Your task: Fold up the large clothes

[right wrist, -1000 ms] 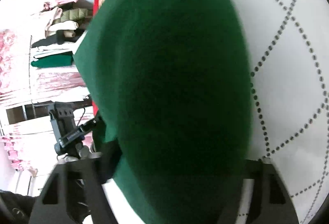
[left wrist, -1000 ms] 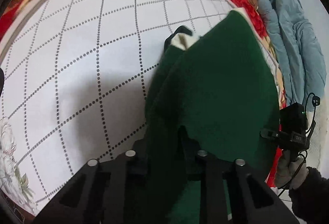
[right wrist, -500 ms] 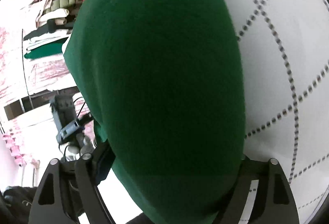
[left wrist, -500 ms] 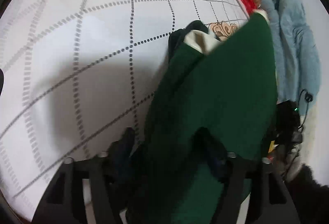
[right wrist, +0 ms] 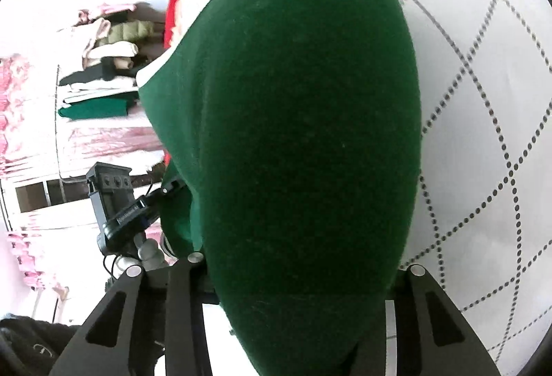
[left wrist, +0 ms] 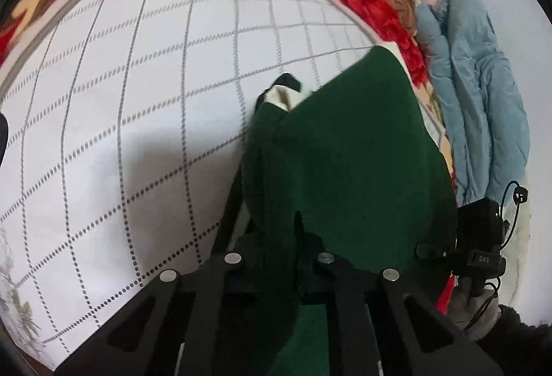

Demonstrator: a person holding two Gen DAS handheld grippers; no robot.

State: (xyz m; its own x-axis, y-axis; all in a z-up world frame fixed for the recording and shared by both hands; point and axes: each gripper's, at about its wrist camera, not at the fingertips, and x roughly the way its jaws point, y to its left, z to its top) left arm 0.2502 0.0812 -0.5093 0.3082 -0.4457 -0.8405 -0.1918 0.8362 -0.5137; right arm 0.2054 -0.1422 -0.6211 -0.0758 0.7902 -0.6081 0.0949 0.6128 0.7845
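A dark green garment [left wrist: 348,165] with a cream collar [left wrist: 283,98] hangs over the white dotted-grid bedsheet [left wrist: 138,120]. My left gripper [left wrist: 281,255] is shut on the garment's near edge, and the cloth drapes over its fingers. In the right wrist view the same green garment [right wrist: 303,134] fills the middle of the frame and hides the fingertips of my right gripper [right wrist: 296,276], which is shut on it. The other gripper's body shows at the edge of each view, in the left wrist view [left wrist: 479,238] and the right wrist view [right wrist: 114,203].
A red floral blanket [left wrist: 372,6] borders the sheet at the far side. A light blue quilted coat [left wrist: 483,93] lies beyond it on the right. In the right wrist view a stack of folded clothes [right wrist: 100,79] sits on a shelf at the left.
The left gripper has drawn back up from the sheet, so more of the bed and floral border shows again. The green garment stays held by both grippers and has shifted slightly.
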